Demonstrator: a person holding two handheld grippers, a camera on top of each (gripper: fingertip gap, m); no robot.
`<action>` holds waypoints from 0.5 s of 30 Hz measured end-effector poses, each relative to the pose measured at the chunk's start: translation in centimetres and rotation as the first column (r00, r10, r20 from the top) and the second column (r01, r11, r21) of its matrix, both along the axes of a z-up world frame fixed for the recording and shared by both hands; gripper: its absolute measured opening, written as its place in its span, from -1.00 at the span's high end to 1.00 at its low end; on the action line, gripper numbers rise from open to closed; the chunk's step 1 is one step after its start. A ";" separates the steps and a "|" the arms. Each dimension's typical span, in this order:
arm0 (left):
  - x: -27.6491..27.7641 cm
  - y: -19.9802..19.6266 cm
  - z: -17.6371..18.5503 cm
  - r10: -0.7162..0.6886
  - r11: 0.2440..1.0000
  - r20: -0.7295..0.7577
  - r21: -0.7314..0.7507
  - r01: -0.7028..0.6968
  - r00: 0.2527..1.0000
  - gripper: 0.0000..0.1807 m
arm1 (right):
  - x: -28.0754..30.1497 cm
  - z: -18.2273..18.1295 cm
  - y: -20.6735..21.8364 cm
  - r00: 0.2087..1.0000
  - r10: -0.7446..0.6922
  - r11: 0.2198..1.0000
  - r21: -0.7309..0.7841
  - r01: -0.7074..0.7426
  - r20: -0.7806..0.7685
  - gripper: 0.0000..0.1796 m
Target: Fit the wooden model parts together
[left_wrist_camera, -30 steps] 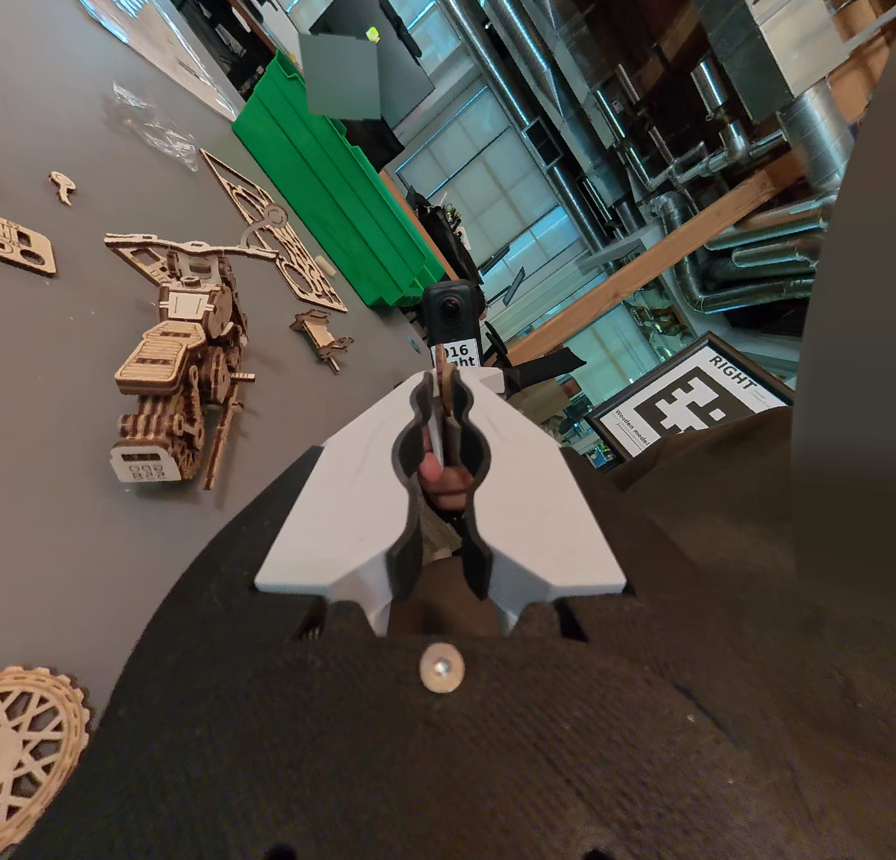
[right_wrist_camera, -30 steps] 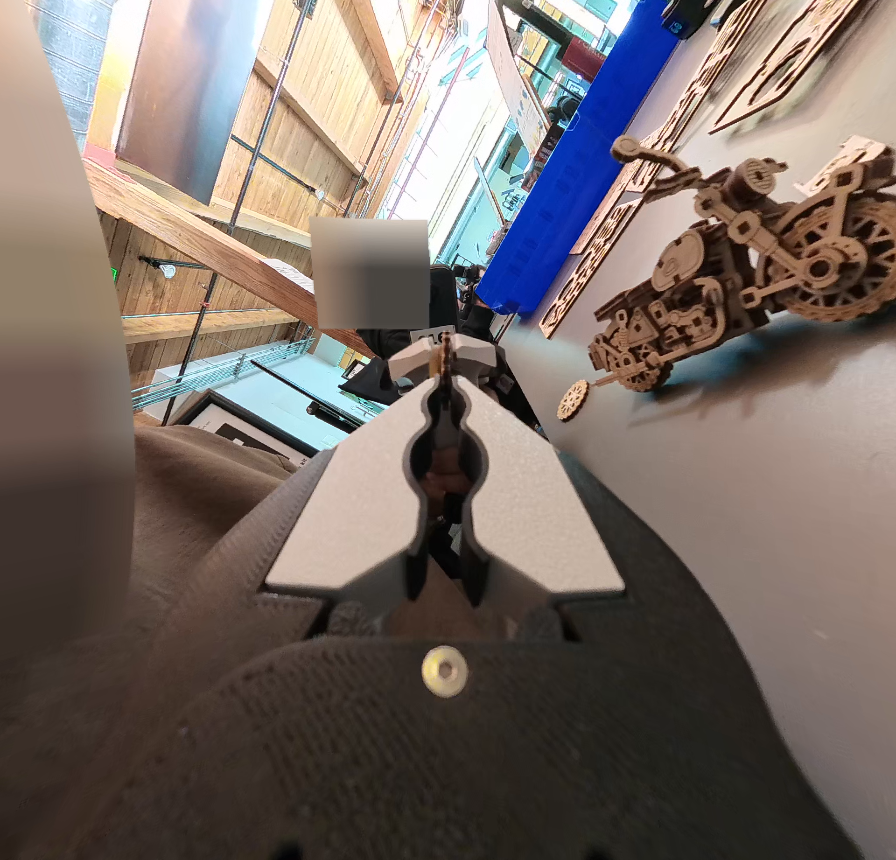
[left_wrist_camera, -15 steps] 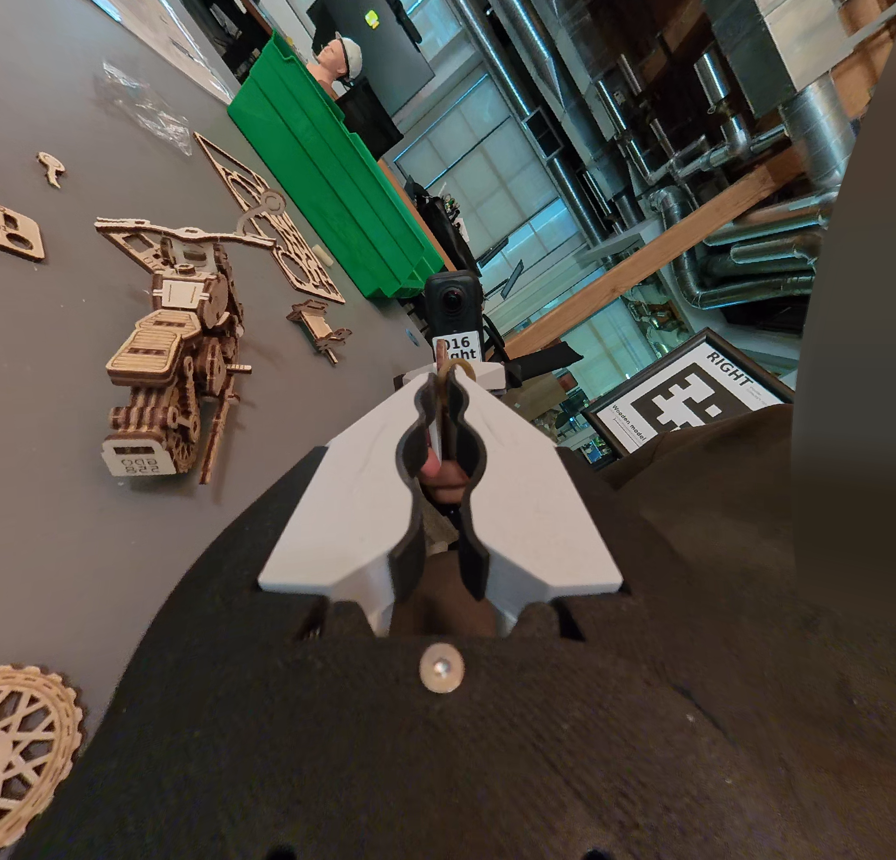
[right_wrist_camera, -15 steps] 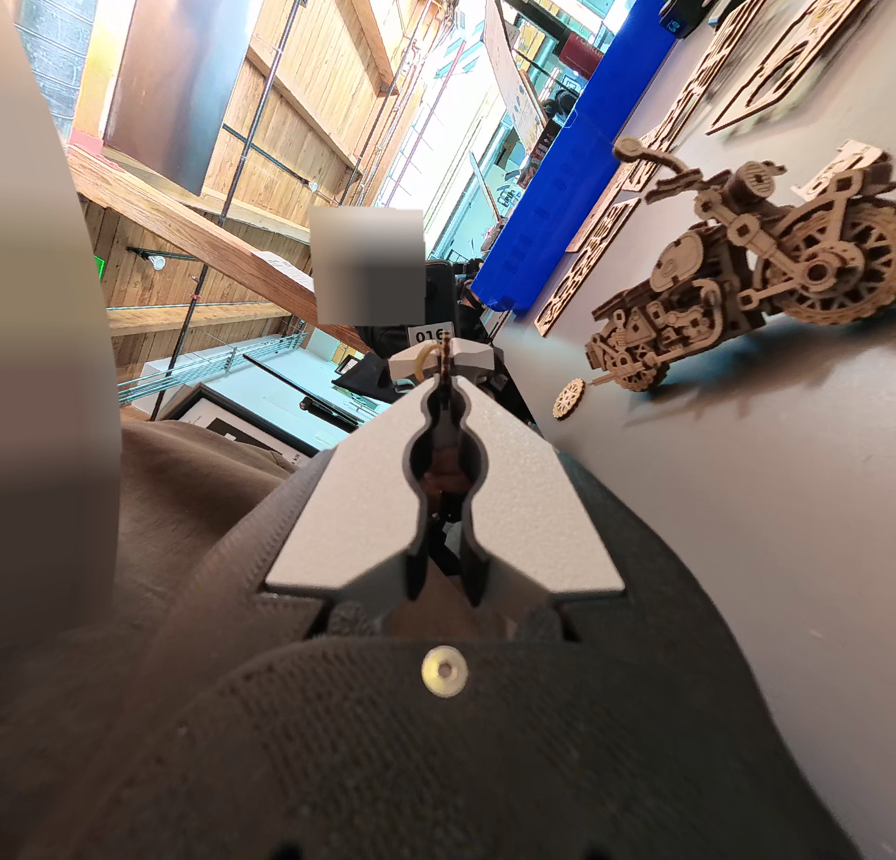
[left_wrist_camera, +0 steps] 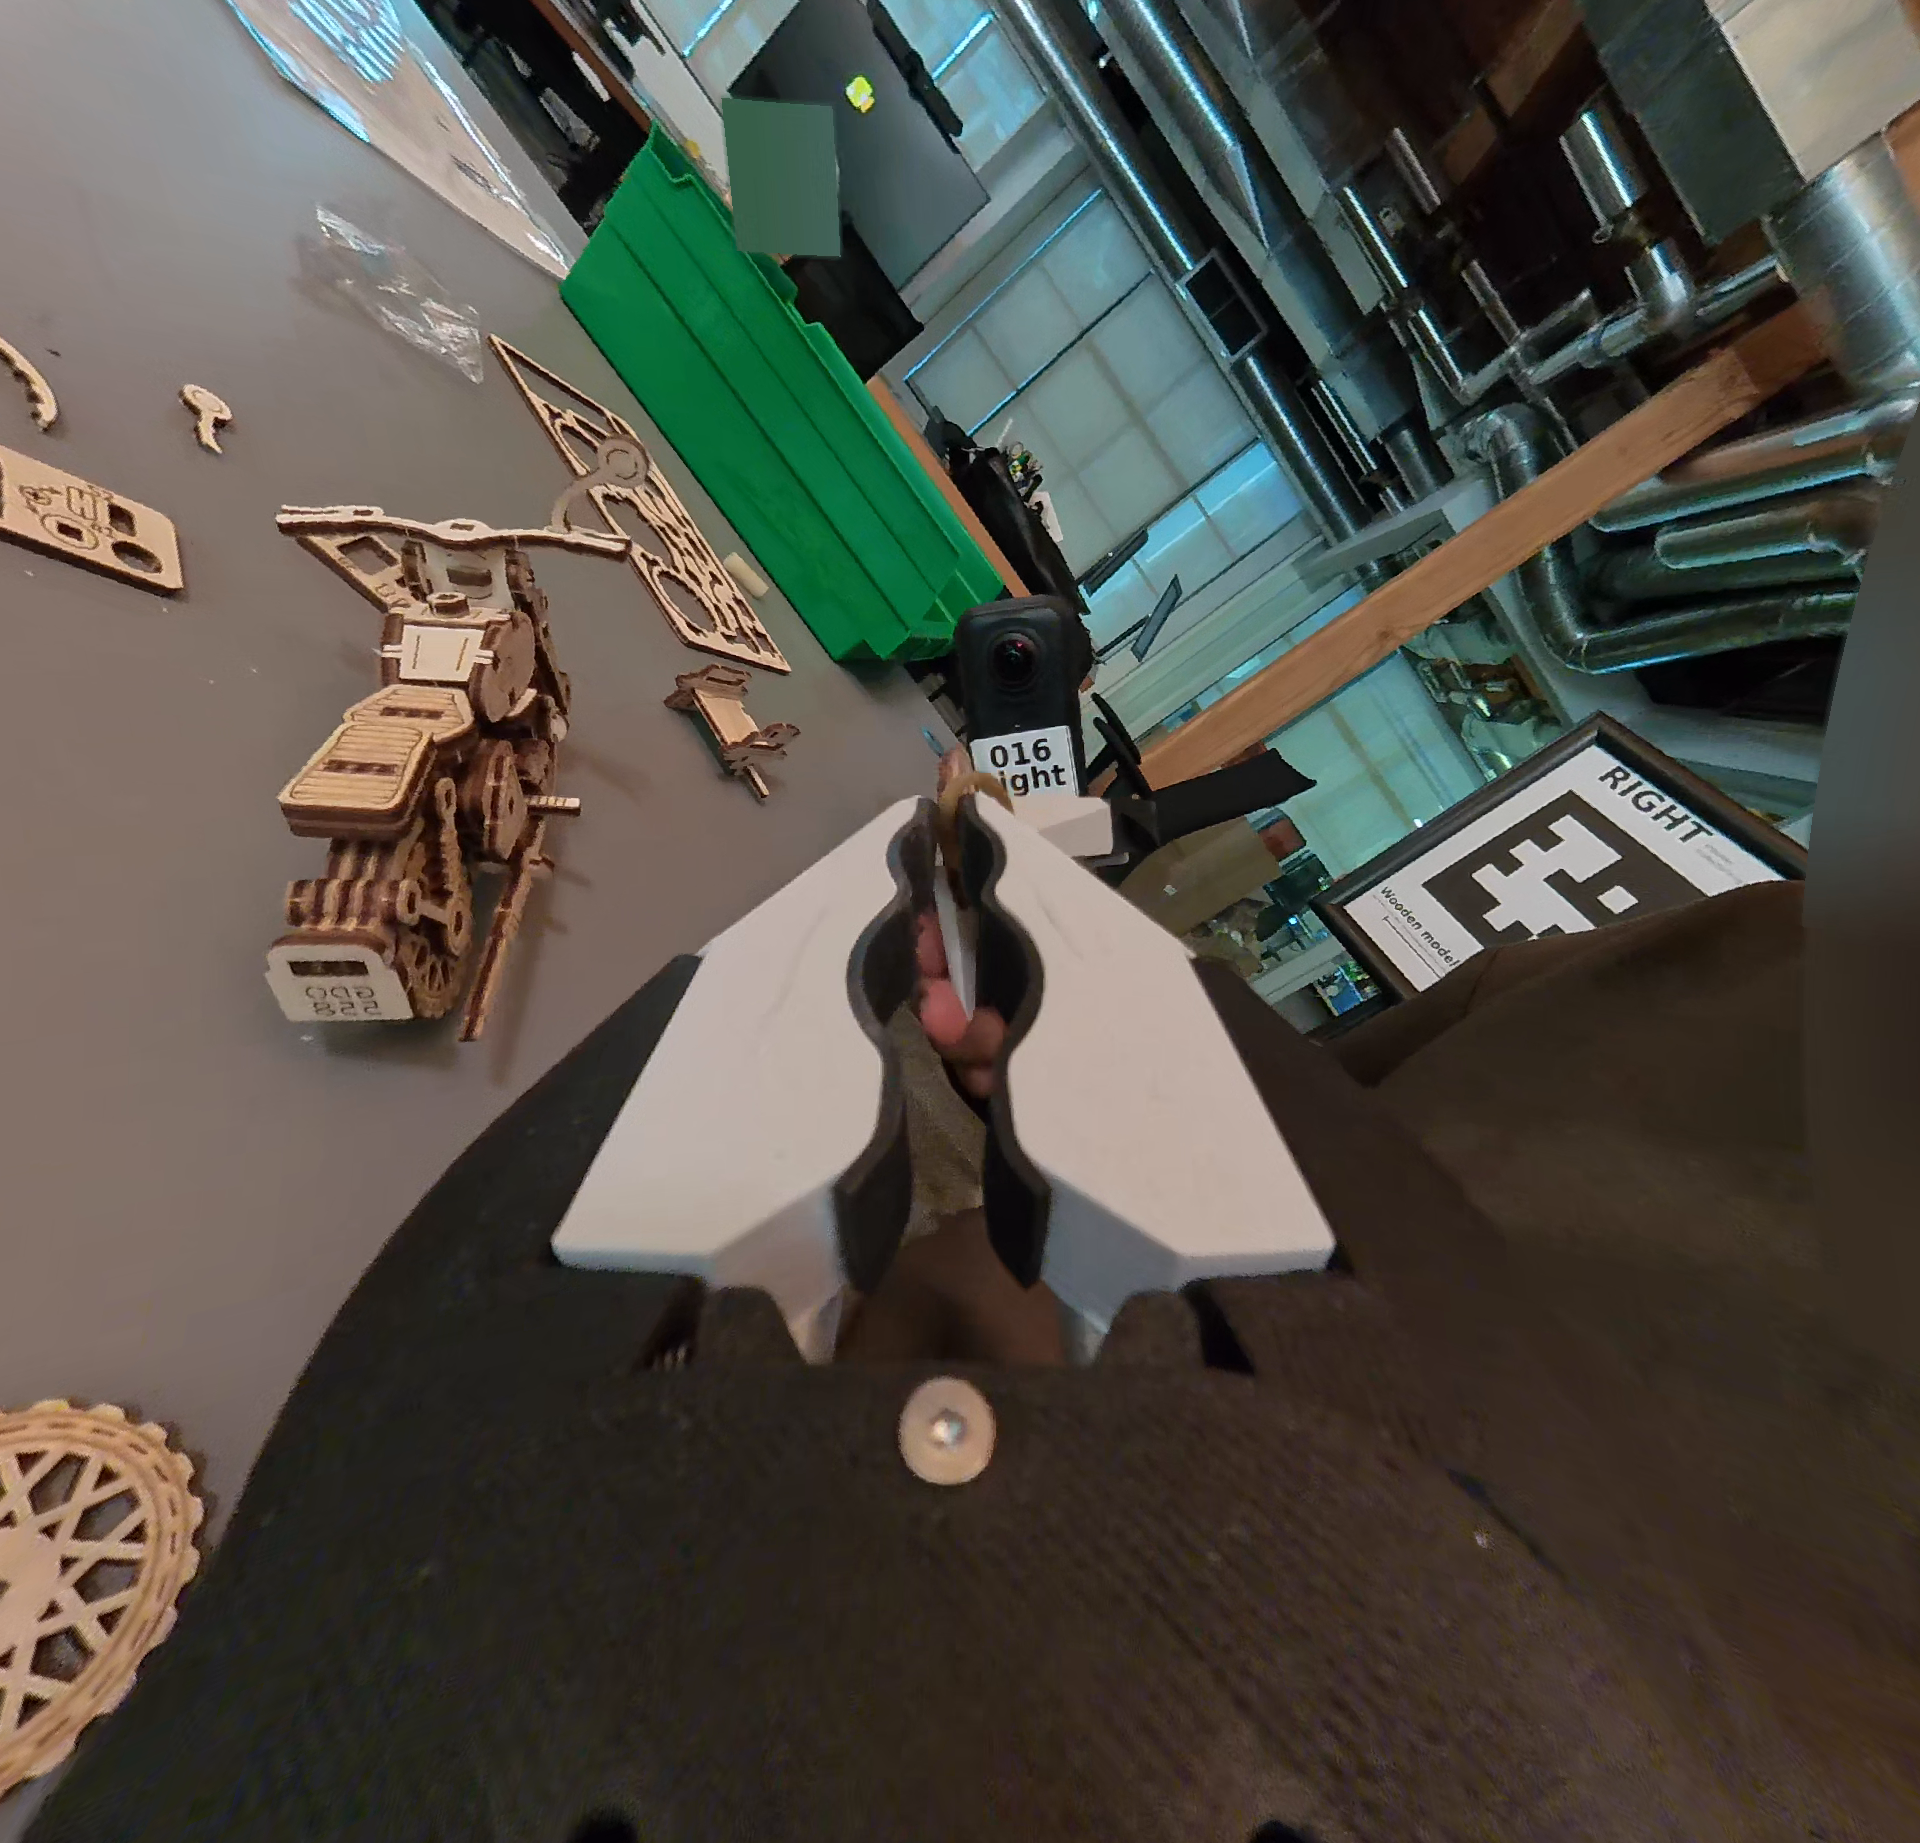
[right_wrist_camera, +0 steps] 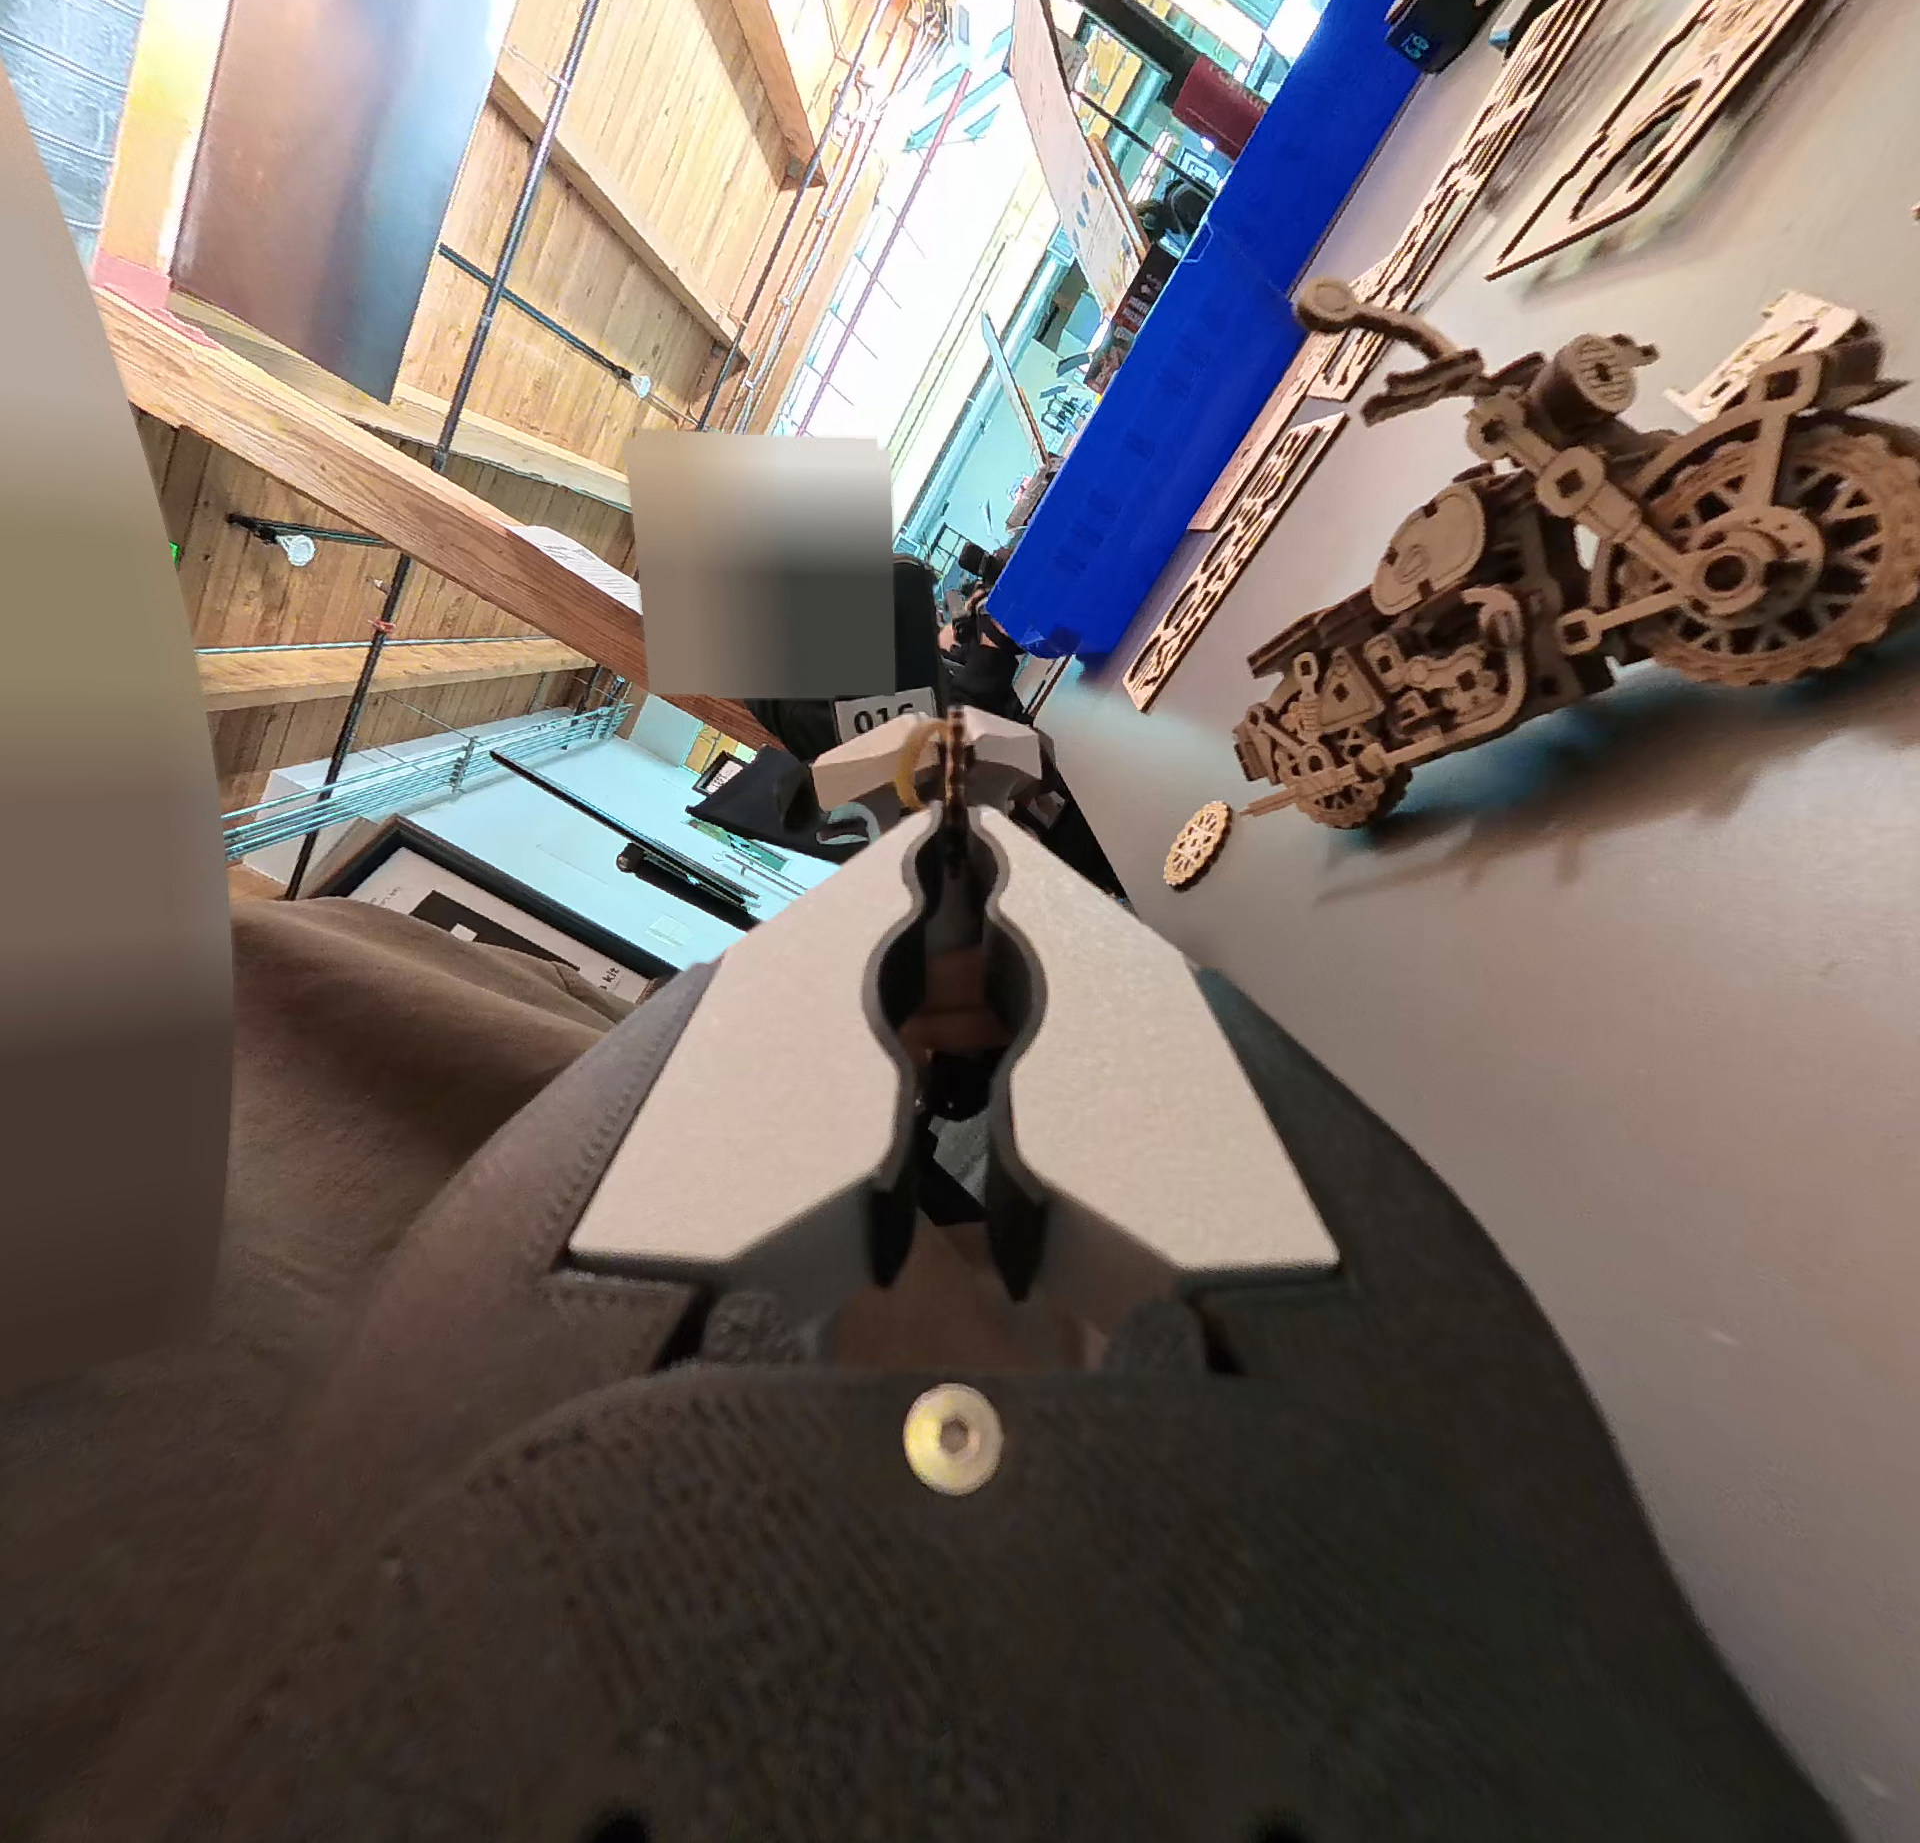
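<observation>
My left gripper (left_wrist_camera: 943, 825) is shut on a small wooden part (left_wrist_camera: 950, 794) with a pale loop at its tip. My right gripper (right_wrist_camera: 954, 814) is shut on a thin toothed wooden part (right_wrist_camera: 956, 754), seen edge-on. The two grippers meet tip to tip in the air beside the grey table (left_wrist_camera: 156, 1118). The right gripper's white fingers (left_wrist_camera: 1075, 825) show just beyond the left tips, and the left gripper's fingers (right_wrist_camera: 854, 770) show beyond the right tips. I cannot tell whether the two parts are joined. The wooden motorcycle model (left_wrist_camera: 416, 806) stands on the table; it also shows in the right wrist view (right_wrist_camera: 1590, 588).
A spoked wooden wheel (left_wrist_camera: 83, 1544), cut-out sheets (left_wrist_camera: 644, 515), a small sub-assembly (left_wrist_camera: 732, 723), a plate piece (left_wrist_camera: 88, 531) and a plastic bag (left_wrist_camera: 390, 292) lie on the table. A green bin (left_wrist_camera: 769, 422) stands at its far edge. A small gear (right_wrist_camera: 1197, 843) and a blue bin (right_wrist_camera: 1195, 422) show right. Left and right tips are no more than a few centimetres apart. From either gripper's tips it is about 15 cm to the spoked wooden wheel (left_wrist_camera: 83, 1544). The right camera catches it too, in the right wrist view (right_wrist_camera: 1198, 852).
Both grippers stay shut and tip to tip. Both views have shifted slightly. A pale loop now shows at the tips in the right wrist view.
</observation>
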State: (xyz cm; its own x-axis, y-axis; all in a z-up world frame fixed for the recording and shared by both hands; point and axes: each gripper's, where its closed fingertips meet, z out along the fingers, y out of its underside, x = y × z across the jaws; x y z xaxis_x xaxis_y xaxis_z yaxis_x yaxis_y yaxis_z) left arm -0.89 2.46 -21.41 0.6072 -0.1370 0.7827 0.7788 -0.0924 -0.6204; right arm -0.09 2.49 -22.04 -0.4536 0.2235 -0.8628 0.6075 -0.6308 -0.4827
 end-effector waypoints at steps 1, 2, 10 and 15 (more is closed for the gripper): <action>0.0 0.0 0.0 0.005 1.000 -0.008 -0.004 -0.005 1.000 0.97 | 0.0 -0.1 -0.1 1.000 0.003 1.000 0.006 -0.003 0.001 0.99; 0.0 0.1 -0.1 0.009 1.000 -0.019 -0.010 -0.010 1.000 0.96 | 0.0 -0.1 -0.2 1.000 0.006 1.000 0.014 -0.006 0.002 0.98; 0.1 0.1 -0.3 0.004 1.000 -0.042 -0.025 -0.005 0.999 0.90 | 0.0 -0.1 0.0 1.000 0.002 1.000 -0.001 -0.002 0.005 0.99; 0.3 0.0 -0.1 -0.017 1.000 -0.032 -0.016 0.016 0.999 0.90 | 0.0 -0.1 0.1 1.000 0.001 1.000 0.000 -0.001 0.005 0.98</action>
